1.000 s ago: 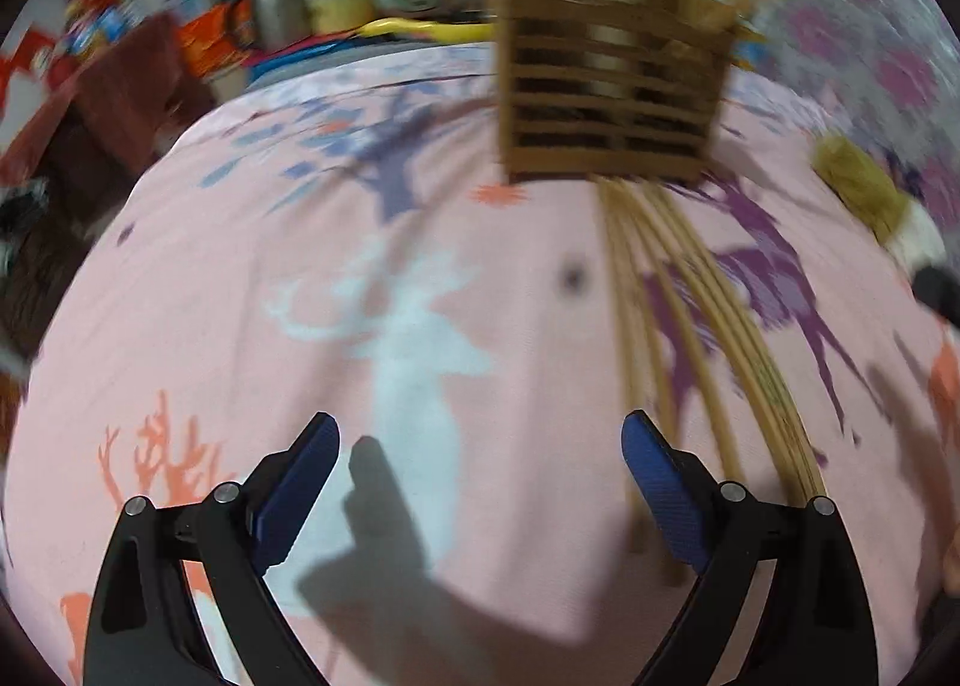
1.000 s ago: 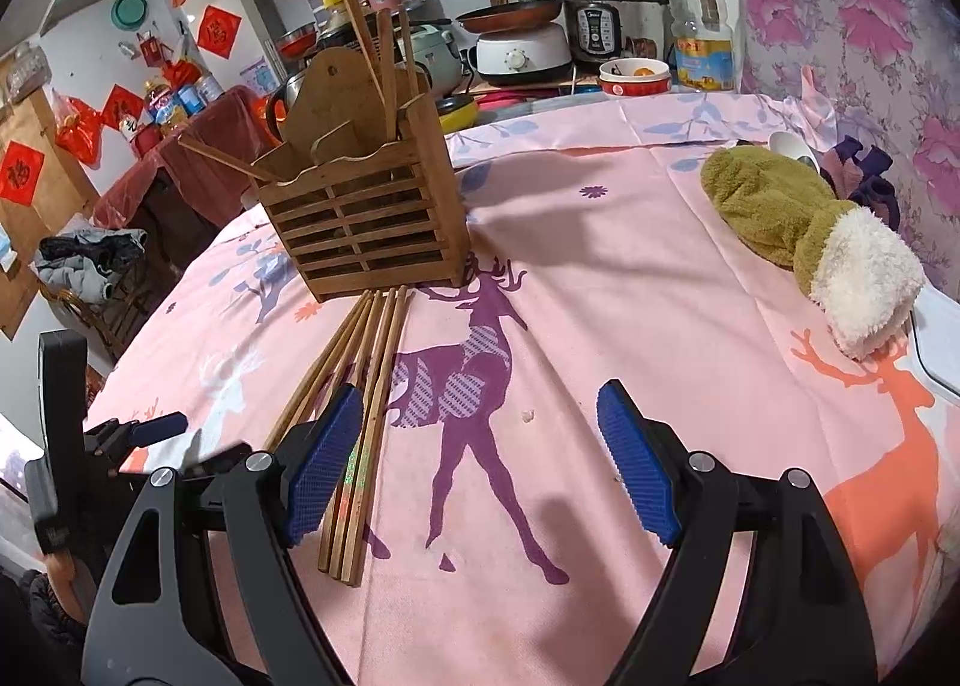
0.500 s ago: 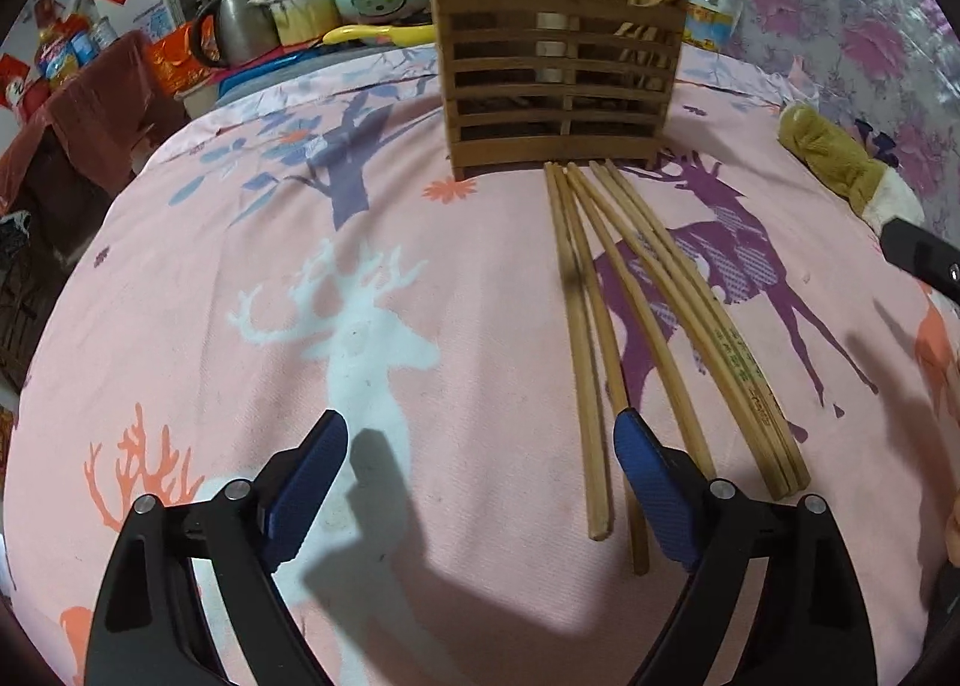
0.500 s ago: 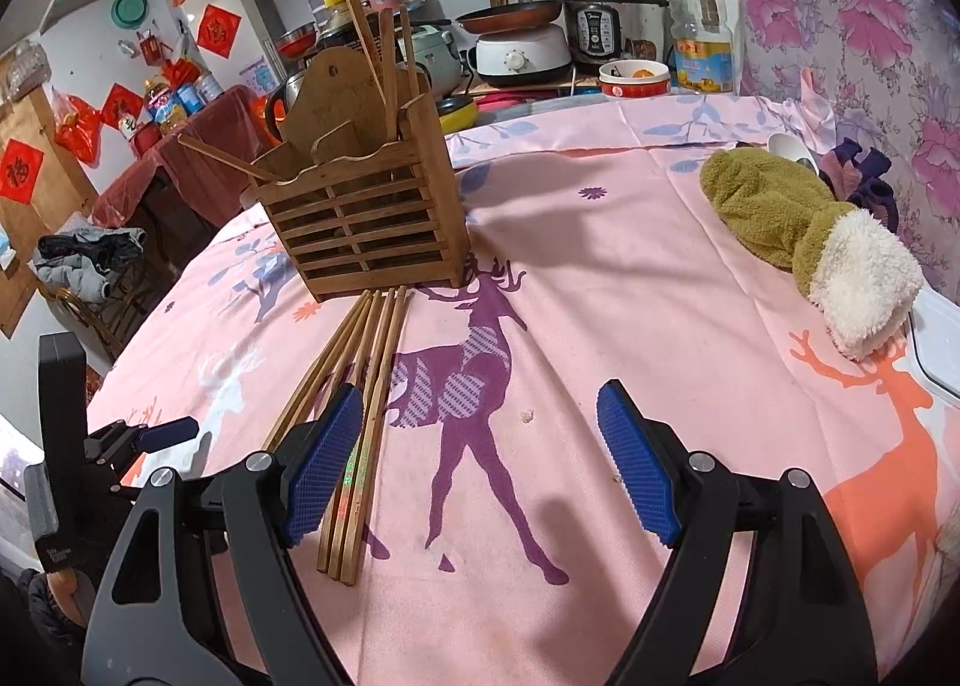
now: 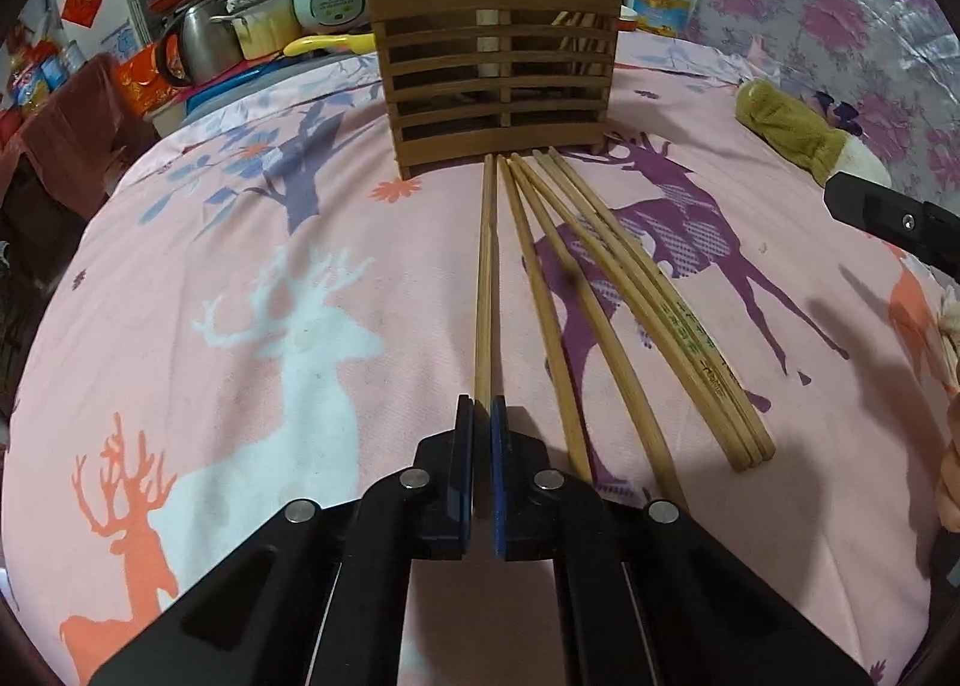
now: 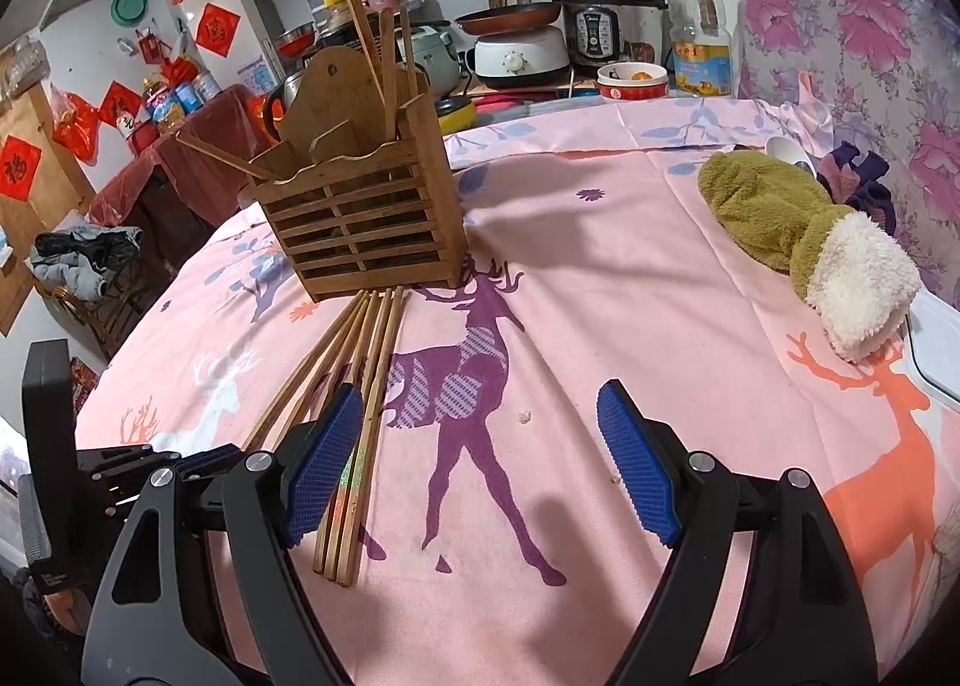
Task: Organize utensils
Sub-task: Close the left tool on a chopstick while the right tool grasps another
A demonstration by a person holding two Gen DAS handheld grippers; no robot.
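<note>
Several bamboo chopsticks [image 5: 600, 278] lie fanned on the pink deer tablecloth in front of a slatted wooden utensil holder [image 5: 498, 80], which has a few chopsticks standing in it. My left gripper [image 5: 482, 404] points down at the cloth; its jaws are closing, and the blue pads press on the near end of the leftmost chopstick [image 5: 486, 278]. In the right wrist view the holder [image 6: 366, 218] stands at the back left and the chopsticks [image 6: 360, 362] run toward my right gripper [image 6: 478, 389]. It is open with only cloth between its fingers, and its left pad is just above the sticks.
A green and white plush mitten [image 6: 798, 242] lies at the right of the table, beside a white tray edge [image 6: 936, 350]. Behind the table stands a counter with a pressure cooker [image 6: 612, 20], a pan and an oil bottle. A chair with clothes [image 6: 78, 260] is at left.
My left gripper slid right across the cloth to the chopsticks and went from wide open to shut on the leftmost one. The right gripper has not moved.
</note>
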